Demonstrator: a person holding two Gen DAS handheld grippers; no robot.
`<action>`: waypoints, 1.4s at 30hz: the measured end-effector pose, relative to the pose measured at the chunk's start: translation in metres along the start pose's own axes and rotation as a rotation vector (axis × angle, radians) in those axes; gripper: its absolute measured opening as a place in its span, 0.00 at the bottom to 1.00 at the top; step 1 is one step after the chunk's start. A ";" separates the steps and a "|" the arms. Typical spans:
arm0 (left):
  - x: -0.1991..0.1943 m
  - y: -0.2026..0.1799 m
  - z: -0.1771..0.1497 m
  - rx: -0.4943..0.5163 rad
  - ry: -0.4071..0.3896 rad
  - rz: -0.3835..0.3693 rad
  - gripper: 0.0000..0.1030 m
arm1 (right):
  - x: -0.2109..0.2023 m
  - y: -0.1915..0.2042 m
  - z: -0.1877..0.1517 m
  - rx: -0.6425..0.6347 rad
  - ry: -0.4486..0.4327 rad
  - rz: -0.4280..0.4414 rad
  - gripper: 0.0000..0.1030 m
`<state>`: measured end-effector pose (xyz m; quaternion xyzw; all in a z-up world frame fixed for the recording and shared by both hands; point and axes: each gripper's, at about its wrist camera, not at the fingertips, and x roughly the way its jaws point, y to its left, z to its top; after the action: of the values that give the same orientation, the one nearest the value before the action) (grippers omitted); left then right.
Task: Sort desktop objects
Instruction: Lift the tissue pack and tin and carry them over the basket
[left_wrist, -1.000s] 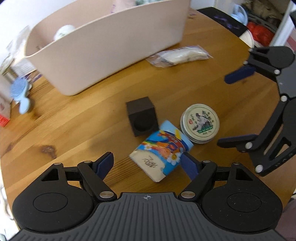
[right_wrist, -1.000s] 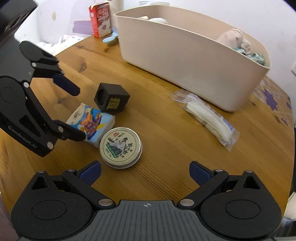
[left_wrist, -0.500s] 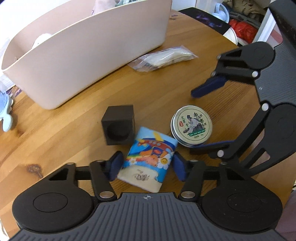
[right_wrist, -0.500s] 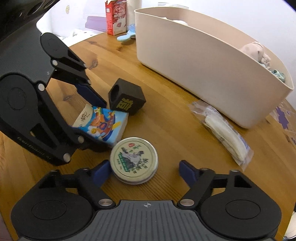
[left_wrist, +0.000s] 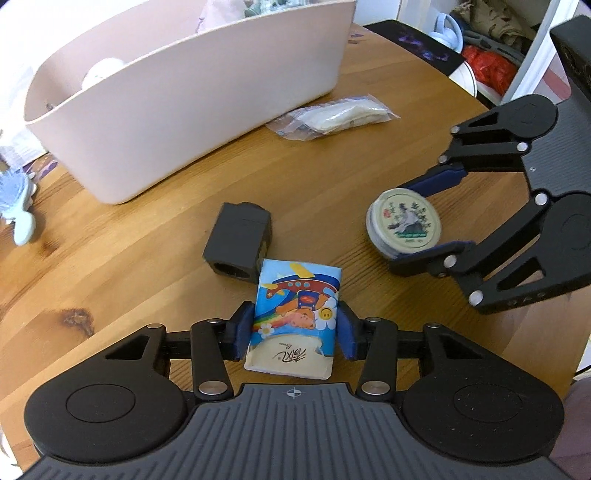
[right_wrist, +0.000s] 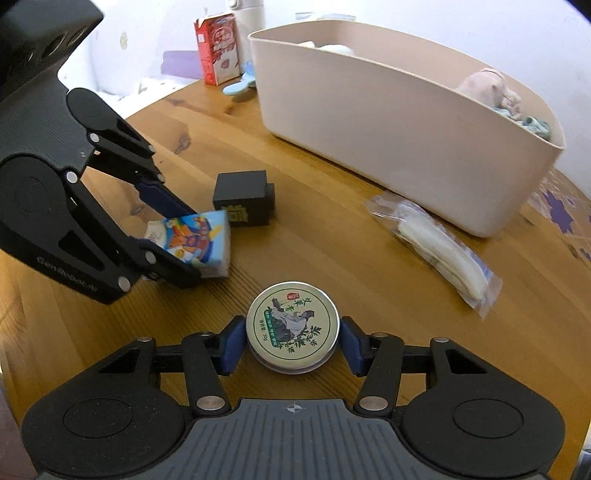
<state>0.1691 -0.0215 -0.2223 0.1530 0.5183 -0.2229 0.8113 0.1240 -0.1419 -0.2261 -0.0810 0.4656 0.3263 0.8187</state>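
Tissue pack (left_wrist: 295, 314) sits pinched in the closing left gripper (left_wrist: 293, 330) (near end hidden), round tin (right_wrist: 292, 330) in the closing right gripper (right_wrist: 291, 341).

We are looking at round wooden table (right_wrist: 369, 266), knots showing in grain. Beige bin (right_wrist: 388, 122) is sitting toward far side. Clear packet (right_wrist: 439, 251) with pale contents is lying just beside bin's near wall. Black cube (right_wrist: 245, 203) is resting mid-table, touching tissue pack (left_wrist: 295, 314) with cartoon print. Round tin (right_wrist: 292, 326) is lying flat, apart from pack. Red carton (right_wrist: 218, 48) is standing upright at far edge, light-blue item (right_wrist: 240, 85) lying near it.
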 end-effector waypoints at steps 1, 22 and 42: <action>-0.003 0.001 -0.001 -0.007 -0.004 0.002 0.46 | -0.002 -0.001 -0.001 0.001 -0.003 -0.002 0.50; -0.064 0.017 0.009 -0.072 -0.140 0.096 0.46 | -0.070 -0.028 -0.003 0.045 -0.147 -0.113 0.50; -0.112 0.069 0.072 -0.088 -0.309 0.198 0.46 | -0.099 -0.077 0.052 0.066 -0.273 -0.241 0.50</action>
<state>0.2205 0.0255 -0.0895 0.1314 0.3794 -0.1399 0.9051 0.1726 -0.2241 -0.1297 -0.0640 0.3474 0.2183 0.9097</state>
